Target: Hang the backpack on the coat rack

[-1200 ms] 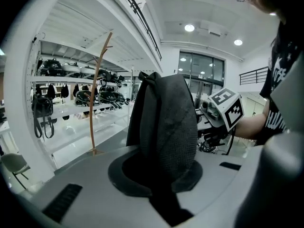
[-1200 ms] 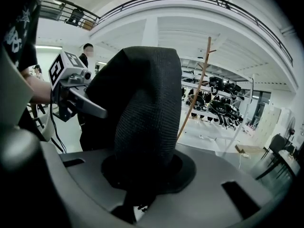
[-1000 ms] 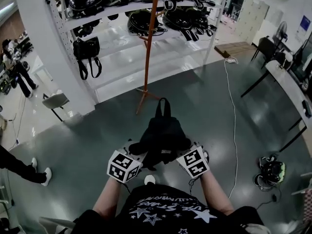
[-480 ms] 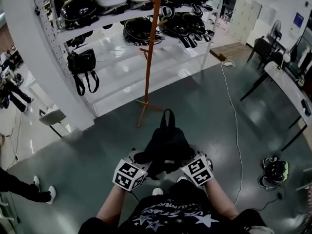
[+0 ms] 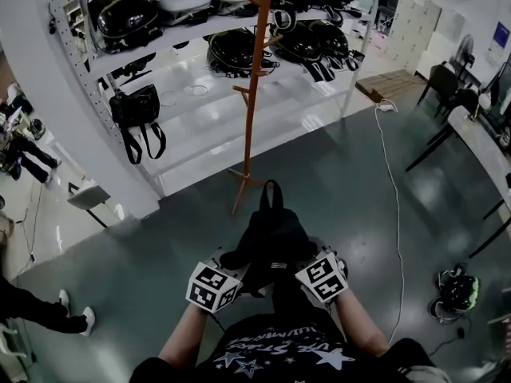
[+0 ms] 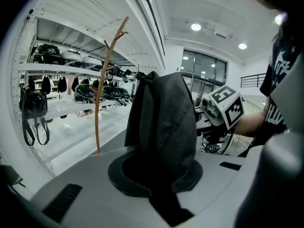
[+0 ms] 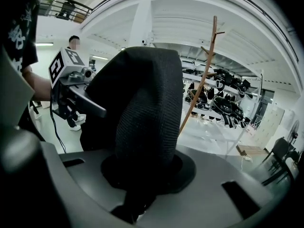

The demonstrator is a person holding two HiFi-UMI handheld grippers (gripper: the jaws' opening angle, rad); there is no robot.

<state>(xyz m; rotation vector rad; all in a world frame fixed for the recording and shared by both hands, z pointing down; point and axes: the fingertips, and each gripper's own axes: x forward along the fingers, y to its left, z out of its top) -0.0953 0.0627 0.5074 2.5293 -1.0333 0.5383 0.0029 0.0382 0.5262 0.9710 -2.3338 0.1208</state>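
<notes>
A black backpack hangs in the air between my two grippers, its top loop pointing away from me. My left gripper is shut on the backpack's left strap. My right gripper is shut on the right strap. An orange coat rack with short side pegs stands on the floor just beyond the backpack, slightly to its left. In the left gripper view the coat rack rises left of the strap; in the right gripper view the coat rack leans right of it.
White shelving loaded with black helmets and bags stands behind the rack. A black bag hangs on its left post. A white cable runs along the floor at right, near tables and chairs. A person's legs show at far left.
I have walked closer to the coat rack with the backpack held between both grippers. The rack's base now lies nearer the backpack's loop. Both grips are unchanged.
</notes>
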